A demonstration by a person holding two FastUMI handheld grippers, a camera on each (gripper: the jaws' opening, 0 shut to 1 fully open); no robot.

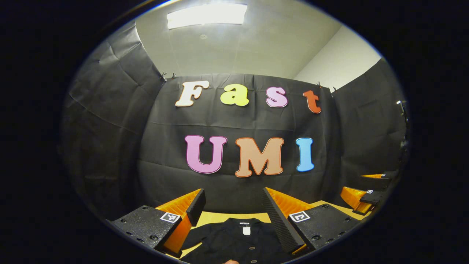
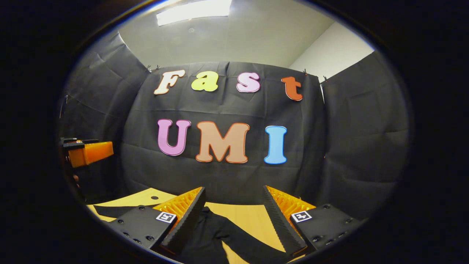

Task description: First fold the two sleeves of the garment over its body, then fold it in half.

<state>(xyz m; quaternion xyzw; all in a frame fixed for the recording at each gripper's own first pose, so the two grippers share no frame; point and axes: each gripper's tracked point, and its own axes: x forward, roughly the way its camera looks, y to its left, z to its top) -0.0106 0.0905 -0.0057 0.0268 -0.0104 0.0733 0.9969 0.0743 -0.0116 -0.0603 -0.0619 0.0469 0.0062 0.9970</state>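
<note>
A black buttoned garment point(image 1: 234, 244) lies flat on the wooden table point(image 1: 219, 217), its collar with a small white label point(image 1: 246, 230) pointing away from me. My left gripper point(image 1: 233, 196) hovers above the collar, open, with nothing between its fingers. My right gripper point(image 2: 233, 192) is also open and holds nothing. Below it a black sleeve point(image 2: 223, 238) stretches across the table point(image 2: 249, 216). In the left gripper view the right gripper point(image 1: 368, 187) hangs at the far right. The left gripper point(image 2: 88, 152) appears at the left edge of the right gripper view.
Black cloth walls close the booth behind and on both sides of the table. A small round hole point(image 2: 154, 197) marks the tabletop at the left. Bare wood lies beyond the sleeve toward the back wall.
</note>
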